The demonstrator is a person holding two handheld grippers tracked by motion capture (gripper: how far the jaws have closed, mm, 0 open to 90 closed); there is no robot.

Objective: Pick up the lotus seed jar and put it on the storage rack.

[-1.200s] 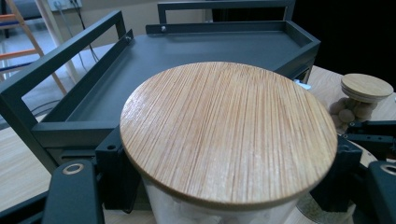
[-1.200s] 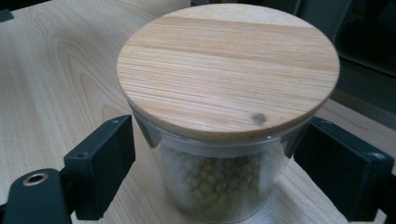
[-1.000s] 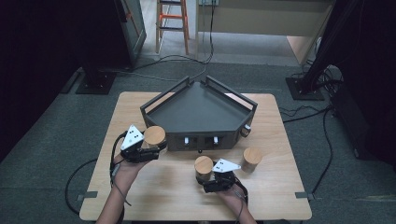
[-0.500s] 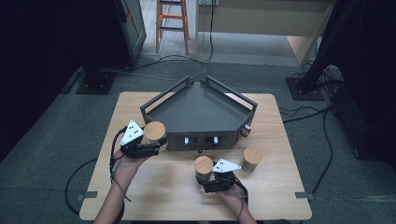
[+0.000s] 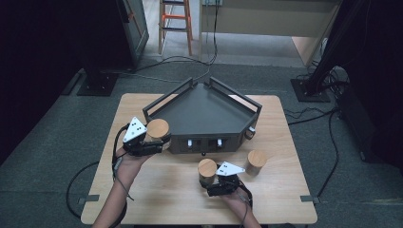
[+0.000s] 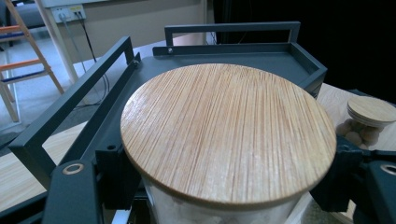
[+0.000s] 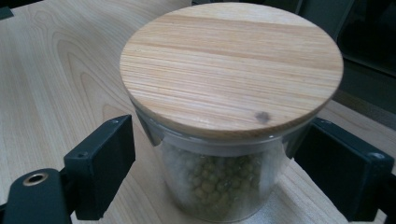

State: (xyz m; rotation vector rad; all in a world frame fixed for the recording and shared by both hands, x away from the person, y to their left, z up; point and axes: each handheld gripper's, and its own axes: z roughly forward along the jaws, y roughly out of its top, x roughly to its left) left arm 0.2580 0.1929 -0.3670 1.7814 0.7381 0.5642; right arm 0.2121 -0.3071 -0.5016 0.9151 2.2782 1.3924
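Note:
A glass jar with a bamboo lid (image 5: pixel 157 128) (image 6: pixel 224 135) hangs above the table by the left corner of the dark metal tray (image 5: pixel 204 114). My left gripper (image 5: pixel 151 145) (image 6: pixel 229 191) is shut on it, its jaws pressed against the glass under the lid. A second jar (image 5: pixel 207 168) (image 7: pixel 229 70), full of green peas, stands on the table in front of the tray. My right gripper (image 5: pixel 210 180) (image 7: pixel 219 172) is open around it, with a small gap at each jaw. A third lidded jar (image 5: pixel 256 160) stands to the right.
The tray (image 6: pixel 229 28) has raised rail handles on its sides and is empty inside. The wooden table (image 5: pixel 166 190) is bare at front left. Another jar (image 6: pixel 371 112) shows to the right in the left gripper view. Cables and a stool lie on the floor beyond.
My left gripper has raised its jar and carried it a little farther from the person, up to the tray's left corner. The right gripper and its jar have stayed put.

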